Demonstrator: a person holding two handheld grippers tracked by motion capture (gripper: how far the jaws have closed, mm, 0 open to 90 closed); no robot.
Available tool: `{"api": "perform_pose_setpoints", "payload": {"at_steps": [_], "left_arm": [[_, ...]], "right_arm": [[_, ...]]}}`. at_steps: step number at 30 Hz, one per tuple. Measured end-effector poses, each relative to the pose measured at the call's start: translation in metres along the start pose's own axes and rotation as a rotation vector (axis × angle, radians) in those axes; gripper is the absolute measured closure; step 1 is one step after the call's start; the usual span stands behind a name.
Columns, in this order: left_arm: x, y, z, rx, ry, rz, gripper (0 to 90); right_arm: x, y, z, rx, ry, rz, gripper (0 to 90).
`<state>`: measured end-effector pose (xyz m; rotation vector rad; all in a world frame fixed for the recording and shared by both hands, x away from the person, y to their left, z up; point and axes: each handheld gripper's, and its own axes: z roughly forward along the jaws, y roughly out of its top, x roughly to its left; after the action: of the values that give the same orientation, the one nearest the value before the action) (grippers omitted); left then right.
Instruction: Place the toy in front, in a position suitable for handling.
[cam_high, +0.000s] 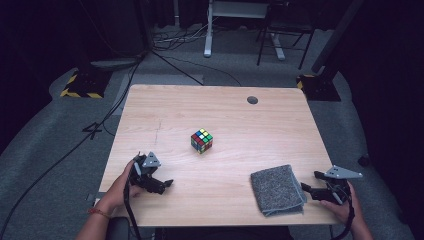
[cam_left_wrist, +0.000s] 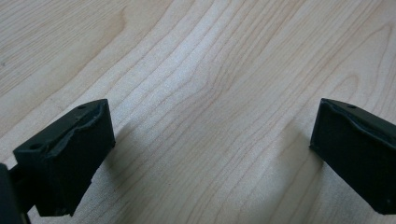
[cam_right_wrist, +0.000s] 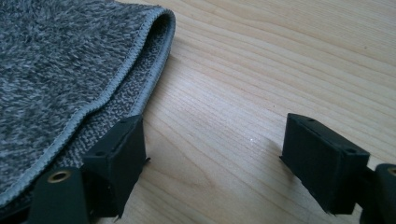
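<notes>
Leftmost, at about eight o'clock on the table (cam_high: 165, 107): left hand (cam_high: 117, 190), forearm entering from the bottom edge, wrapped round the left gripper (cam_high: 162, 184), which lies low over the wood and points toward three o'clock. Jaws stand wide apart with bare wood grain between them, seen in the left gripper view (cam_left_wrist: 212, 154); nothing held.

Centre, just short of the table's middle: puzzle cube (cam_high: 201, 140), standing free, at roughly one o'clock from the left gripper and well apart from both tools. Black-framed, three-by-three squares per face; yellow, green and blue show on top, red and orange on the near sides.

Right of centre, at about five o'clock on the table: grey cloth (cam_high: 278, 189), folded, fleecy and speckled, with a stitched pale hem (cam_right_wrist: 116, 79); its near corner reaches the table's front edge.

Rightmost: right hand (cam_high: 347, 207) holding the right gripper (cam_high: 306, 189), pointing toward nine o'clock. Jaws stand open (cam_right_wrist: 212, 158); the cloth's folded edge lies just beside one jaw, not between the two. Contact there cannot be told.
</notes>
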<state>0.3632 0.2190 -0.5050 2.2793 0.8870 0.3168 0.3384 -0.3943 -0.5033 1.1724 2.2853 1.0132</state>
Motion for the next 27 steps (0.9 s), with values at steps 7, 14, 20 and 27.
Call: {"api": "perform_pose_setpoints", "payload": {"at_steps": [7,14,20,27], "left_arm": [[-0.003,-0.004,-0.004,-0.005,-0.015,0.027,0.5],[-0.001,-0.006,-0.006,0.0,-0.032,0.036,0.5],[-0.002,-0.007,-0.006,-0.001,-0.028,0.029,0.6],[-0.002,-0.007,-0.006,-0.001,-0.028,0.029,0.6]], "right_arm": [[0.002,0.0,0.0,0.006,0.023,-0.028,18.3],[0.001,0.005,-0.002,0.058,0.013,-0.038,17.7],[0.003,0.014,-0.015,-0.014,0.064,-0.065,22.1],[0.022,0.036,-0.028,-0.048,0.12,-0.157,26.0]]}}
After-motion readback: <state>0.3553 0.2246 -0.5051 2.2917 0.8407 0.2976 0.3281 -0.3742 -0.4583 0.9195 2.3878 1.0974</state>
